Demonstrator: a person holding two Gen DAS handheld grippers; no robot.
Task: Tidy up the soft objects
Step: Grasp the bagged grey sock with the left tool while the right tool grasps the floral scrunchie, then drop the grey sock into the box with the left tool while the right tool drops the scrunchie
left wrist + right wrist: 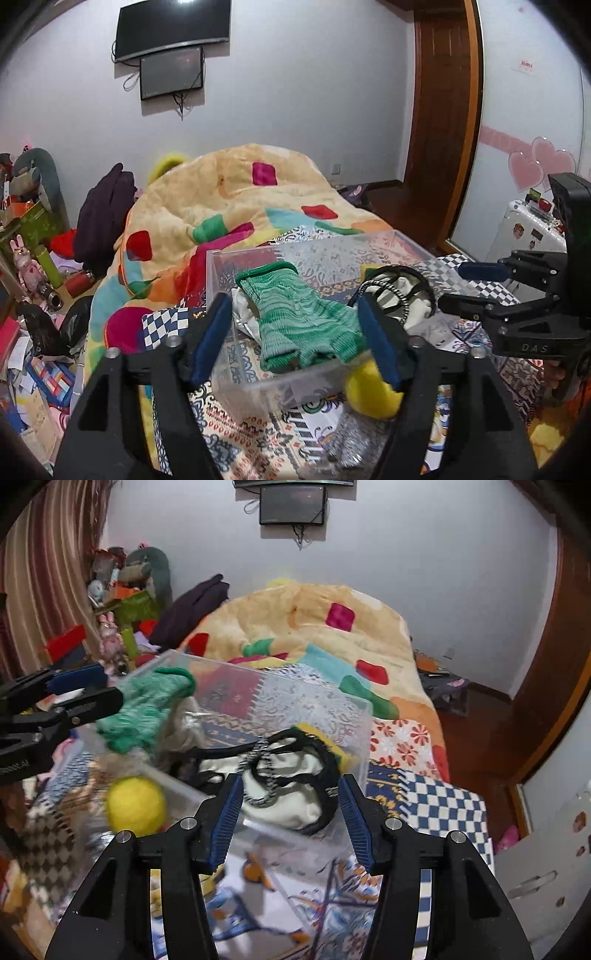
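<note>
While both claws stand spread and hold nothing, the coming move seems to turn on the yellow ball [373, 387], the one soft piece not yet in the clear box [258, 254]. It lies on the patterned bedspread [258, 435], just outside the box's near wall at its near right corner, touching or almost touching the plastic. From the left gripper [295, 339] it sits low and to the right, right against the right blue pad [380, 343]; from the right gripper [291, 819] it lies well off to the left. So the left claw looks nearer. The green glove [303, 317] already lies in the box, its long axis running from the far wall toward the near wall, beside the black hair ties [291, 760] on white cloth.
</note>
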